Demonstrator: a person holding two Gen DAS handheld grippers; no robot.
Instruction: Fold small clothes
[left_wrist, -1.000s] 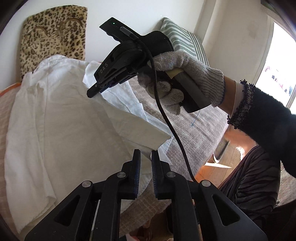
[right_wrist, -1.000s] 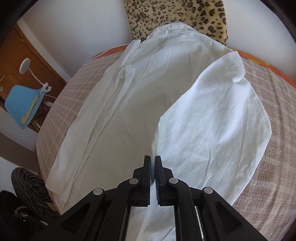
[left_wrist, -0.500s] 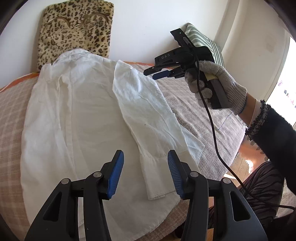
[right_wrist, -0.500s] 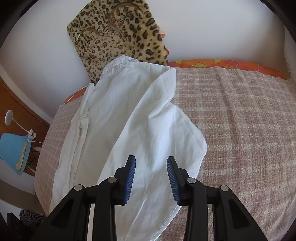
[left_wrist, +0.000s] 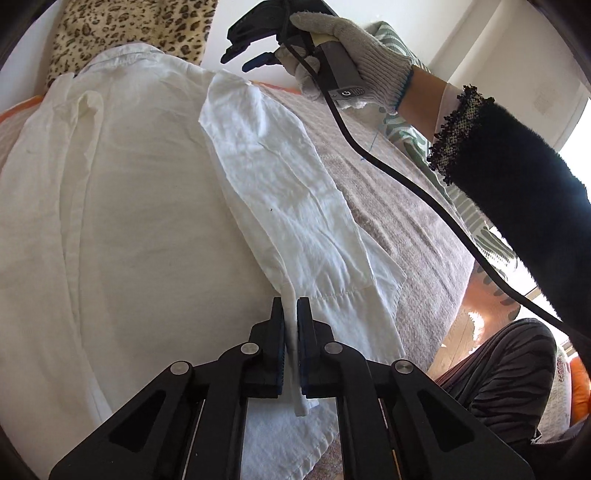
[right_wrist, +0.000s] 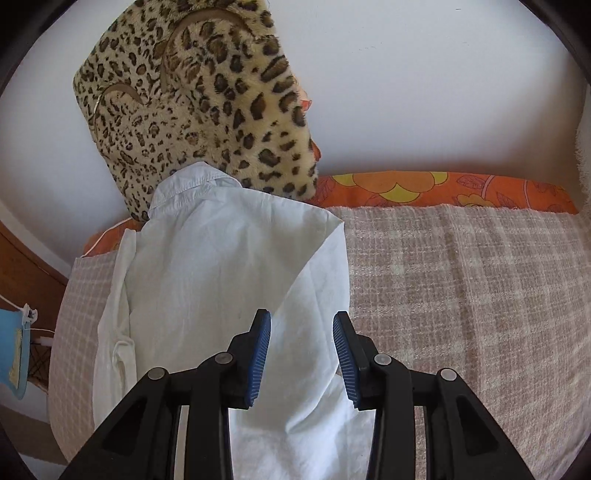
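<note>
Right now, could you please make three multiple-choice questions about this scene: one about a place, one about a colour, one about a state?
1. Where does the leopard-print cushion stand?
A. Against the wall, behind the collar of the white shirt
B. On the floor
C. On top of the shirt's sleeve

2. What colour is the sheet at the wall edge of the bed, beyond the checked blanket?
A. Green
B. Orange with yellow flowers
C. Plain black

3. In what state are the two grippers?
A. Both open
B. Left gripper shut on the shirt's sleeve cuff, right gripper open
C. Left open, right shut on the collar

Answers:
1. A, the cushion leans on the wall just beyond the collar.
2. B, the orange flowered strip shows there.
3. B, white cloth sits between the closed left fingers; the right fingers stand apart.
</note>
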